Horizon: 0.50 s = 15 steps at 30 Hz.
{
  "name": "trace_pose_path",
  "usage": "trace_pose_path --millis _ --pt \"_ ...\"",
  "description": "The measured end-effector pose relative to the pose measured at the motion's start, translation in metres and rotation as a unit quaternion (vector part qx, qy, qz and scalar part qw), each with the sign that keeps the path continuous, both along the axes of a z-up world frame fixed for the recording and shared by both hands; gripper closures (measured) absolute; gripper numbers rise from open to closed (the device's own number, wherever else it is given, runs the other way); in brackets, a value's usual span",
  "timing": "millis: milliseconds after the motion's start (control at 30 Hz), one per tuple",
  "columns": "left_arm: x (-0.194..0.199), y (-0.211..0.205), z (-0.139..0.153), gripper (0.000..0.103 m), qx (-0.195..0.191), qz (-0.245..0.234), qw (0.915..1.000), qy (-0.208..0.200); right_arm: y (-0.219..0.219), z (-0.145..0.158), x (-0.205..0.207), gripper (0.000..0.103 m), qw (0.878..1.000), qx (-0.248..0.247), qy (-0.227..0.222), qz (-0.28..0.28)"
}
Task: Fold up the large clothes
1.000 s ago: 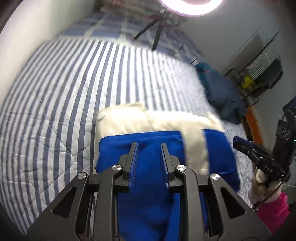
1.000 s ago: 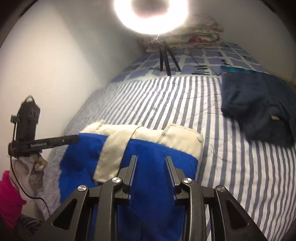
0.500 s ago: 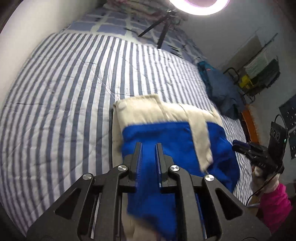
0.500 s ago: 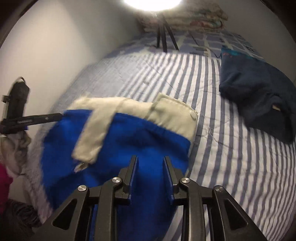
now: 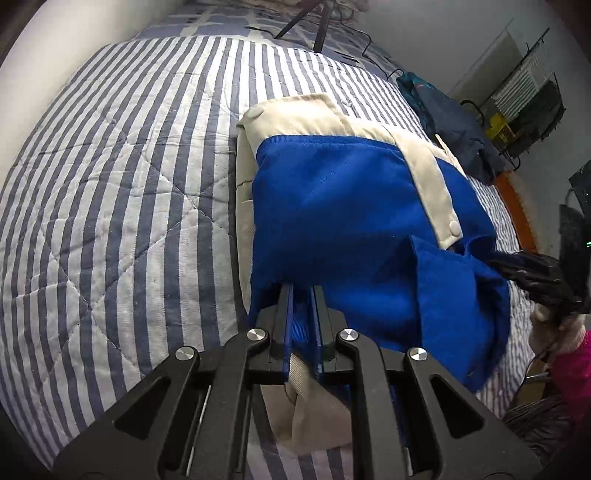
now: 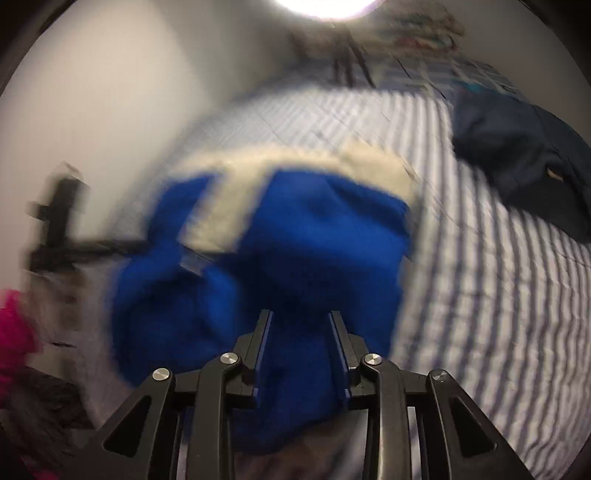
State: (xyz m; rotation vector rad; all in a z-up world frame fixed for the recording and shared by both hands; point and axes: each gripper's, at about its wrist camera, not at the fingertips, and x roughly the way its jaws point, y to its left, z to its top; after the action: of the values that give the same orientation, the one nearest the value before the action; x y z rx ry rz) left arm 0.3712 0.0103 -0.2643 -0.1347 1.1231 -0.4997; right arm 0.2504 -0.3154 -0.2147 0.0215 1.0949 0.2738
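A blue garment with cream trim (image 5: pixel 343 206) lies partly folded near the front edge of a striped bed (image 5: pixel 122 155). My left gripper (image 5: pixel 301 295) is shut on the garment's near blue edge and lifts it. My right gripper (image 6: pixel 300 321) has blue cloth (image 6: pixel 295 251) between its fingers in a blurred right wrist view; the jaws look partly closed on the thick fabric. The right gripper also shows in the left wrist view (image 5: pixel 532 273) at the garment's right side.
A dark navy garment (image 5: pixel 450 122) (image 6: pixel 524 158) lies on the bed's right side. A ring-light tripod (image 5: pixel 310 22) stands at the far end by pillows. A wall runs along the left. A rack (image 5: pixel 528 107) stands beyond the bed.
Both grippers closed on the garment's near edge and lifted it up and forward. The blue cloth now bunches over the cream part. The right view has become motion-blurred.
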Motion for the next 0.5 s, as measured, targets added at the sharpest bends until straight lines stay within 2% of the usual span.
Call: trace_pose_path --millis 67,133,200,233,267,300,333,433,467,500 --pt "-0.002 -0.001 0.004 0.092 0.003 -0.004 1.0000 0.003 -0.008 -0.008 -0.004 0.077 1.000 0.002 0.008 -0.001" --pt "-0.003 0.004 0.011 0.092 -0.004 -0.004 1.0000 0.008 -0.018 0.001 -0.009 0.074 1.000 0.021 0.008 -0.007" --pt "-0.003 0.016 0.017 0.090 -0.019 0.008 0.9997 0.017 -0.032 0.015 -0.019 0.063 0.999 0.047 -0.010 -0.019" --pt "-0.001 0.023 0.019 0.084 -0.037 0.017 0.9989 0.023 -0.039 0.018 -0.022 0.059 0.998 0.059 -0.016 -0.028" --pt "0.003 0.029 0.020 0.066 -0.053 0.026 0.9979 0.028 -0.046 0.022 -0.026 0.051 0.996 0.072 -0.022 -0.037" --pt "0.007 0.038 0.022 0.054 -0.076 0.045 0.9955 0.033 -0.054 0.024 -0.027 0.045 0.995 0.087 -0.028 -0.045" --pt "0.010 0.048 0.023 0.038 -0.101 0.071 0.9916 0.039 -0.060 0.025 -0.027 0.043 0.993 0.099 -0.031 -0.051" --pt "0.022 0.066 0.021 0.038 -0.163 0.112 0.9785 0.058 -0.074 0.027 -0.021 0.044 0.988 0.111 -0.047 -0.101" --pt "0.024 0.067 0.022 0.038 -0.161 0.117 0.9786 0.054 -0.074 0.029 -0.017 0.049 0.987 0.107 -0.055 -0.108" --pt "0.025 0.066 0.024 0.038 -0.155 0.117 0.9797 0.048 -0.071 0.031 -0.013 0.062 0.988 0.100 -0.059 -0.103"
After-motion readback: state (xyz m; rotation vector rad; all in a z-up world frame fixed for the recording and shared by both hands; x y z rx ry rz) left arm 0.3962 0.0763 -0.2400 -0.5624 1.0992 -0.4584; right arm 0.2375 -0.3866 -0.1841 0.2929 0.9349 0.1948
